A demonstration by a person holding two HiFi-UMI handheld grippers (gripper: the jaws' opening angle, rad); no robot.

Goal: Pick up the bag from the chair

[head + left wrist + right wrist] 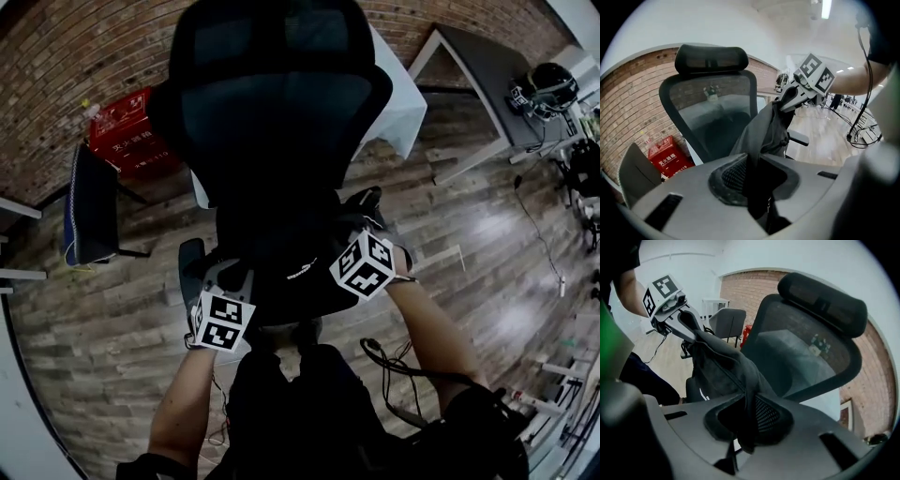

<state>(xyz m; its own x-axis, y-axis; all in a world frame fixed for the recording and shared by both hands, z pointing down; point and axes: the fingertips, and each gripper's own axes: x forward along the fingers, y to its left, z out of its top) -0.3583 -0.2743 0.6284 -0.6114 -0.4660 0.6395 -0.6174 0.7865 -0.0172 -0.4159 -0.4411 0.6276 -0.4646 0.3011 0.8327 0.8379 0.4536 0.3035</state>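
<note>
- Black fabric bag (pixel 292 274) — slung between the two grippers, directly in front of the backrest of the black mesh office chair (pixel 272 112) and above its seat area. No view shows whether the underside touches the seat.
- Left gripper (pixel 757 183): fingers closed on one end of the bag, with a fold of dark fabric pinched between the ribbed pads and running up and away toward the other gripper.
- Right gripper (pixel 746 421): fingers closed on the opposite end, with a thin edge of fabric clamped between the pads.
- Bag condition: the cloth sags in loose folds between the two grip points. A small white mark shows on its side.
- Chair orientation: the backrest and headrest face the person — upright, behind the bag.
- Surroundings: a red box with white characters (pixel 127 131) stands on the wooden plank floor (pixel 469 244) against the brick wall (pixel 75 47), to the left of the chair.
</note>
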